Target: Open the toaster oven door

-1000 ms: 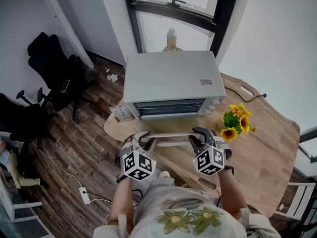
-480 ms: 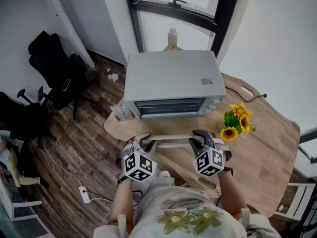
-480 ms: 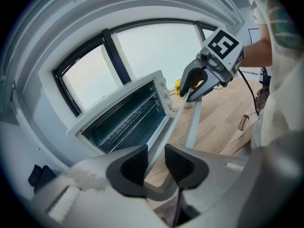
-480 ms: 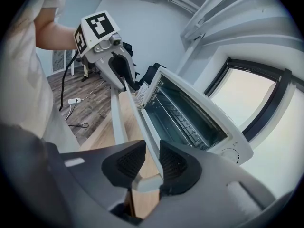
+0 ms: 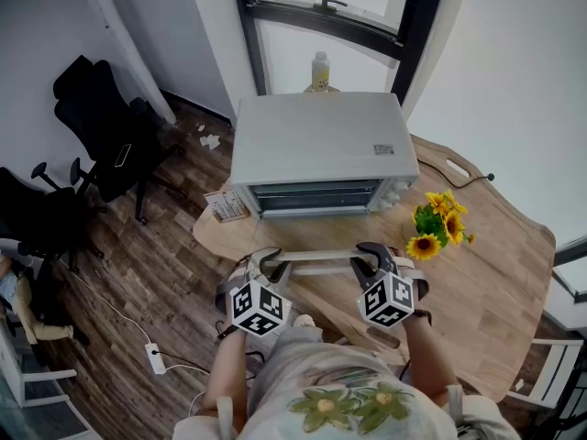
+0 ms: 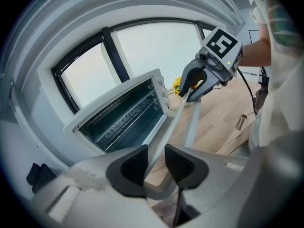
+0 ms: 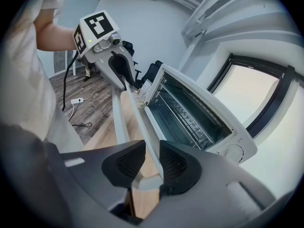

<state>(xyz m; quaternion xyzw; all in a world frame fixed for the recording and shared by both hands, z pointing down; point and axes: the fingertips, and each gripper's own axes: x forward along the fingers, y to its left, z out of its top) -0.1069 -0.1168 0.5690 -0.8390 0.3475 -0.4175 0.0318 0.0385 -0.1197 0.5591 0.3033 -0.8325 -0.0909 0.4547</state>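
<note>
The silver toaster oven [image 5: 316,145] stands on the wooden table [image 5: 486,264] with its glass door folded down toward me. Its rack-lined inside shows in the left gripper view [image 6: 123,113] and in the right gripper view [image 7: 190,113]. The white door handle [image 5: 316,256] runs level between my two hands. My left gripper [image 5: 269,266] is shut on the handle's left end [image 6: 173,120]. At the handle's right end [image 7: 135,113], my right gripper [image 5: 367,257] is shut on the bar too. Each gripper shows in the other's view, the right gripper [image 6: 192,87] and the left gripper [image 7: 121,75].
A bunch of sunflowers [image 5: 436,223] stands right of the oven, near my right hand. A bottle [image 5: 318,71] sits behind the oven at the window. A booklet [image 5: 225,209] lies at the oven's left corner. Black office chairs [image 5: 101,126] and a power strip [image 5: 156,360] are on the floor to the left.
The door handle, held by both grippers, has sunk a little further toward me. Otherwise nothing has moved.
</note>
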